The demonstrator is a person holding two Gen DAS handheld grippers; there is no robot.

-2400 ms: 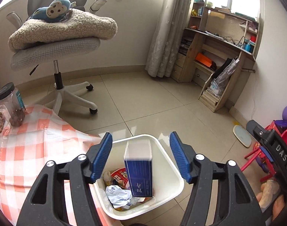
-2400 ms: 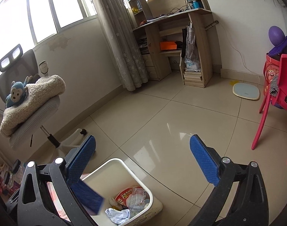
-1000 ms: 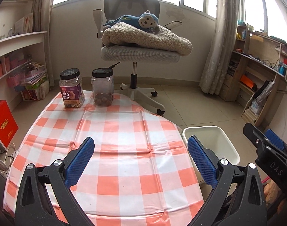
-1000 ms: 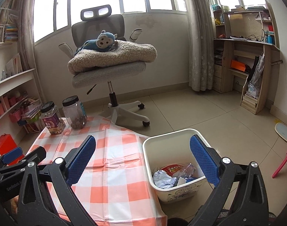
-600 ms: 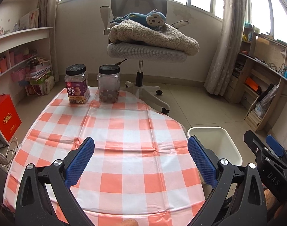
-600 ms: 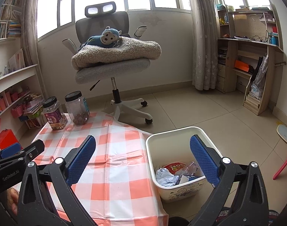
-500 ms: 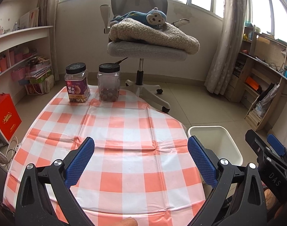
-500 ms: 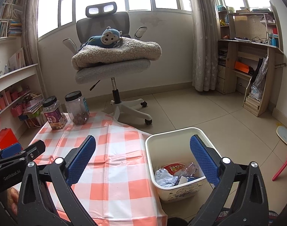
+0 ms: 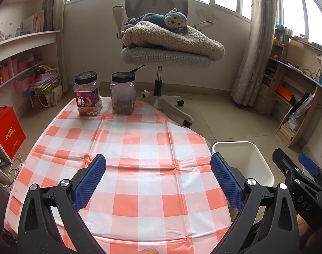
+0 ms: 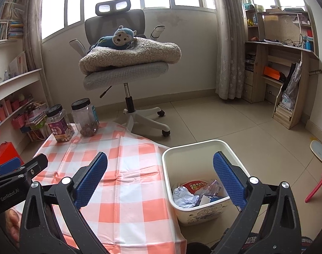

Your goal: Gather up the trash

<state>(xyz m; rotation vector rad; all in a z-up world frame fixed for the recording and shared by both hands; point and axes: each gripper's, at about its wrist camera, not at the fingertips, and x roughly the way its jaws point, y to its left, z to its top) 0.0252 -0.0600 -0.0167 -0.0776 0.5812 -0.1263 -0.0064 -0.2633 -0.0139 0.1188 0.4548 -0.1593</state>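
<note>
Left gripper [image 9: 158,180] and right gripper [image 10: 161,177] both spread wide and holding nothing, over checkered tablecloth [image 9: 127,148], white trash bin [image 10: 203,148] holding crumpled wrappers [image 10: 185,196] beside the table's right edge, two jars [image 9: 88,94] at far edge.

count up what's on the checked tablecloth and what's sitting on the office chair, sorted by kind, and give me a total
Clear plastic jars with black lids, on the checked tablecloth: 2, a purple-labelled one and an unlabelled one
Blue monkey plush toys on the grey office chair: 1
Folded beige fleece blankets on the chair: 1
Total: 4
</note>
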